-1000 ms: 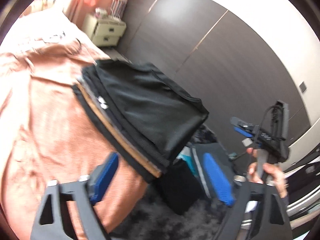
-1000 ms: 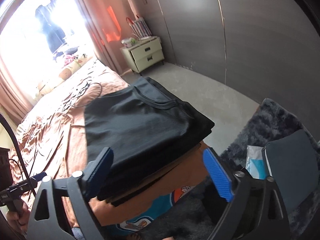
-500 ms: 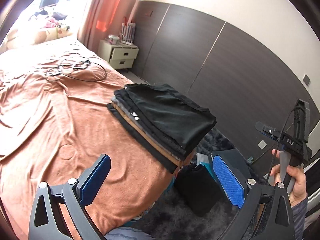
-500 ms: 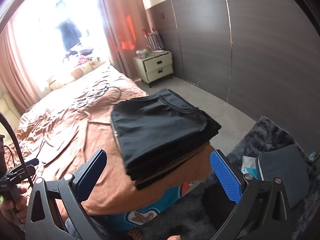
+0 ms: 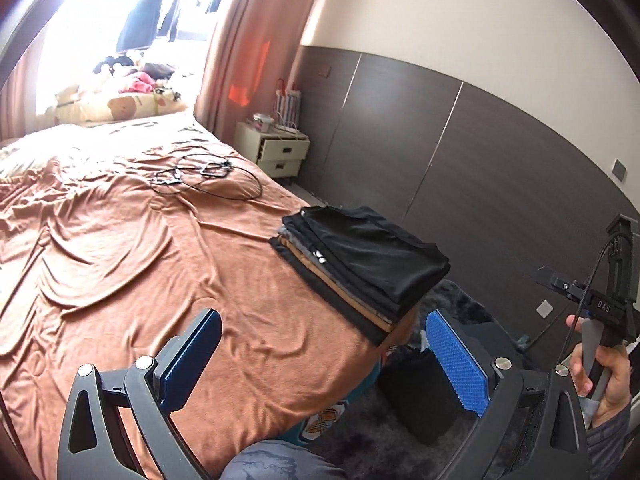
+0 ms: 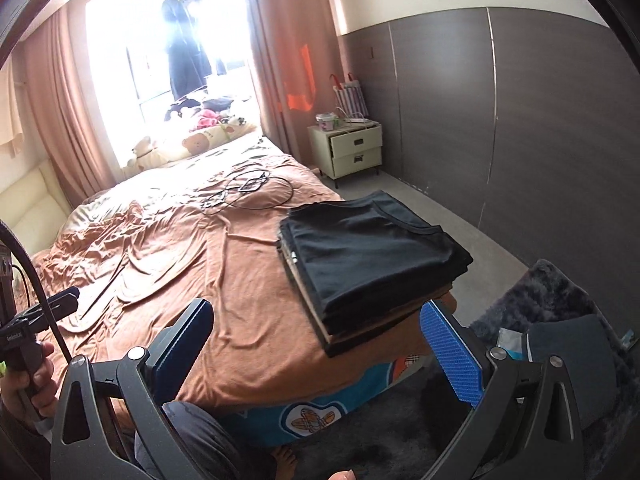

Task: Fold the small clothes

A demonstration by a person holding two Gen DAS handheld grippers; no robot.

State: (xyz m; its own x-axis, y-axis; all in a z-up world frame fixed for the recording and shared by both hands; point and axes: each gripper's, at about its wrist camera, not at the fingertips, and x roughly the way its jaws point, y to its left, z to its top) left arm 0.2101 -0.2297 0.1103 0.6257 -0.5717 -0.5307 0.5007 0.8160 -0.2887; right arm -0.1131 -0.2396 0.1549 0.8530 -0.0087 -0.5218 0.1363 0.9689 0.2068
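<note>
A neat stack of folded clothes [image 5: 364, 268], black on top with grey and tan layers below, sits at the near right corner of the bed; it also shows in the right wrist view [image 6: 368, 256]. My left gripper [image 5: 324, 364] is open and empty, held back above the bed's near edge, well short of the stack. My right gripper [image 6: 316, 356] is open and empty, also held back from the stack. The right gripper's body shows at the right of the left wrist view [image 5: 600, 308].
The bed has a wrinkled orange-brown sheet [image 5: 140, 260]. Black cables [image 5: 200, 176] lie on it farther back. A cream nightstand [image 6: 352, 152] stands by the dark panelled wall. A dark fluffy rug [image 6: 552, 300] and a black bag [image 5: 420, 392] are on the floor at right.
Both grippers have pulled back and up from the stack, which now looks smaller and farther away. The stack stays put on the bed corner. Both grippers stay open.
</note>
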